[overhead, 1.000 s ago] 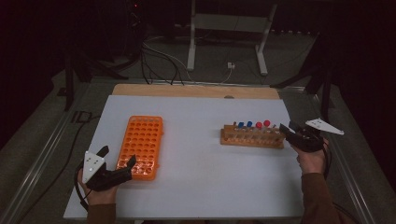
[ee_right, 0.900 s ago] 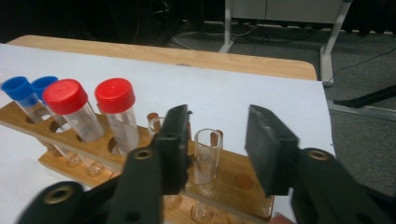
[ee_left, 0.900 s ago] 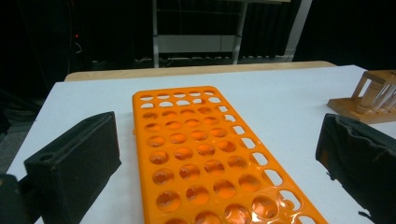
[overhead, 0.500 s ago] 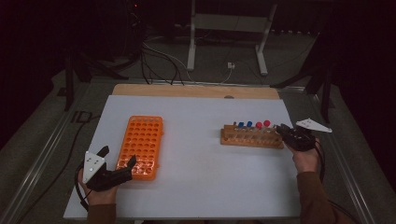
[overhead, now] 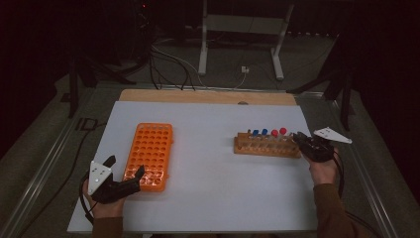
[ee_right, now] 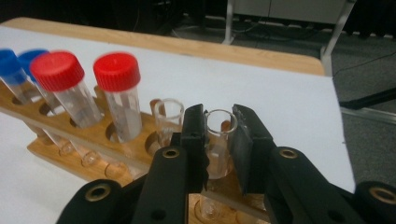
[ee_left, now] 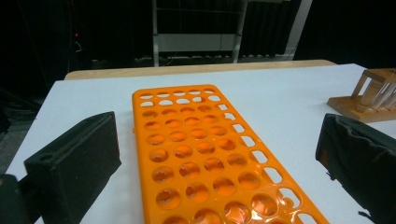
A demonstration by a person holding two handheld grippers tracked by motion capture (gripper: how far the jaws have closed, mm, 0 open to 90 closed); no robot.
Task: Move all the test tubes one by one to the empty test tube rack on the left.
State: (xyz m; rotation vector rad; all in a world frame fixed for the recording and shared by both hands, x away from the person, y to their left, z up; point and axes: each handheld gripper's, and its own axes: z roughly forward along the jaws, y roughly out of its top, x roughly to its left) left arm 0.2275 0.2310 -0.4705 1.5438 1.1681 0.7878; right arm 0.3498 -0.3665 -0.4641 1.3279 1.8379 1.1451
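Because the right tongs [ee_right: 218, 135] are clenched around the rim of a clear, uncapped glass tube [ee_right: 218, 140] that stands in the end hole of the brown wooden rack [ee_right: 51, 140], the main risk is a crooked pull: if the tube is drawn out at a slant it may bind in the hole and drag or tip the light rack, rattling the neighbouring open tube [ee_right: 167, 116], the two red-capped tubes [ee_right: 116, 93] and the blue-capped ones [ee_right: 14, 70] beside it. Smooth glass held only near its lip could also slip through the pads, or crack if squeezed too hard. A straight lift looks safest.

Seen from the high view, the right hand [overhead: 322, 171] comes in from the lower right of the frame, forearm roughly upright in the picture, its tongs [overhead: 300, 140] pointing toward the left at the right end of the rack [overhead: 267, 147], right of centre on the white surface [overhead: 208, 148]. The left hand [overhead: 106, 206] rests at the lower left, its tongs [overhead: 125, 168] released, the jaws spread wide either side of the near end of the empty orange plastic grid rack [overhead: 148, 153]; whether they touch it I cannot tell. In the left gripper view that orange rack [ee_left: 205, 158] lies between the two black jaws.
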